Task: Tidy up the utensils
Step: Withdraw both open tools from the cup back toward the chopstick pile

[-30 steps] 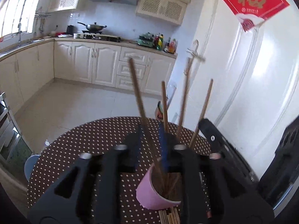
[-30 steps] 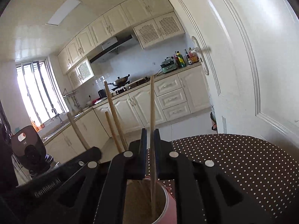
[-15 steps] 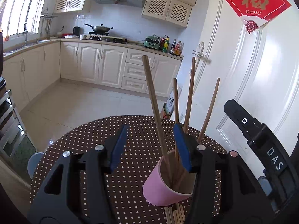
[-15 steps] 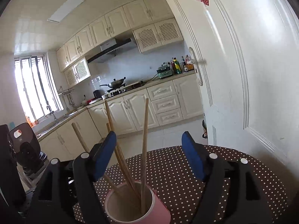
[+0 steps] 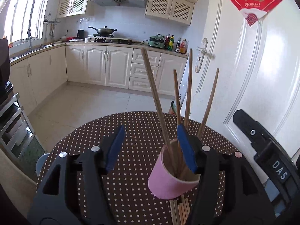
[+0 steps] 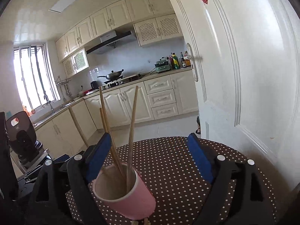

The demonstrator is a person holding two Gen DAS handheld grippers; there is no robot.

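Kitchen behind; round dotted table (image 5: pixel 131 131) carries pink cup (image 5: pixel 168 180) with four chopsticks (image 5: pixel 159 108) upright inside, loose sticks (image 5: pixel 180 210) lying at its base. Left gripper (image 5: pixel 150 148) and right gripper (image 6: pixel 148 159): jaws just been opening, now apart, gripping nothing. We clear standing sticks before descending for loose ones. Both grippers point slightly downward at cup.

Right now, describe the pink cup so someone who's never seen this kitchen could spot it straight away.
Find the round table with the brown, white-dotted cloth, standing beside the white door. On its near side stands the pink cup, with loose wooden sticks lying flat at its base. It is the only pink thing there, and four chopsticks stand up out of it.
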